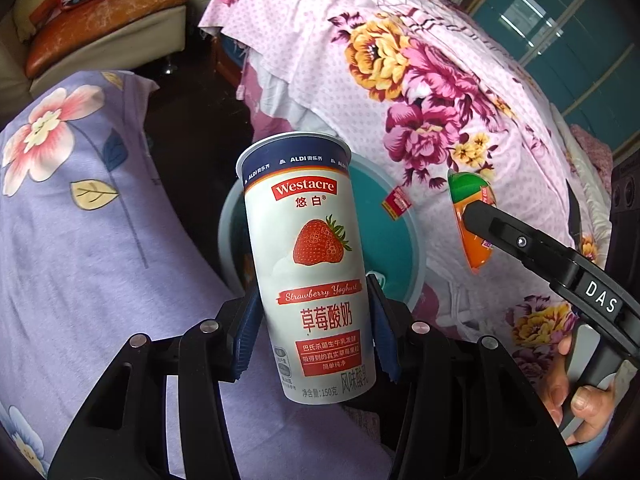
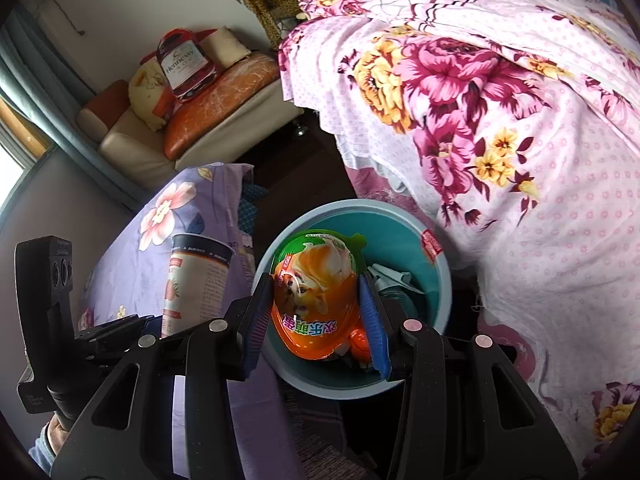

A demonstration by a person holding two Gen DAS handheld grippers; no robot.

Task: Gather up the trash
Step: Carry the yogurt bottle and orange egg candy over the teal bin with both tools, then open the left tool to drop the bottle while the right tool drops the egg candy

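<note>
The yoghurt cup [image 1: 310,264] stands upright, pinched by the left gripper [image 1: 312,328] beside the bin [image 2: 434,264] rim — released here, it could strike the rim and fall outside. The right gripper [image 2: 316,308] pinches the egg-shaped toy pack [image 2: 314,296] above the bin's opening; a tilted drop may glance off.

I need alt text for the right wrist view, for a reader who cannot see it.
The right gripper holds an orange and green egg-shaped toy package above a teal bin. At left, the left gripper holds a yoghurt cup; a pink floral bedspread fills the right side.
</note>
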